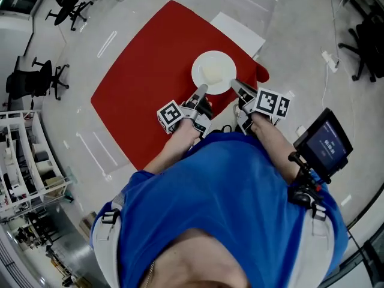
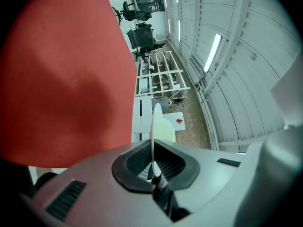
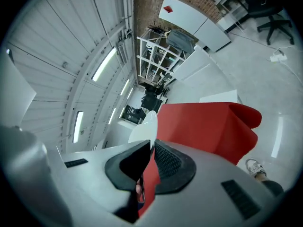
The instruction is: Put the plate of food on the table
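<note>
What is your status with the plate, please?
Left gripper shut on white plate, right gripper likewise. Plate over red tablecloth, contact unclear. No obstruction seen.

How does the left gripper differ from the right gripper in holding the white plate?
The left gripper grips the plate at its near-left rim; the right gripper grips its near-right rim. The left gripper points up-right in the head view, the right gripper up-left. Both are shut on the rim, above the red cloth.
</note>
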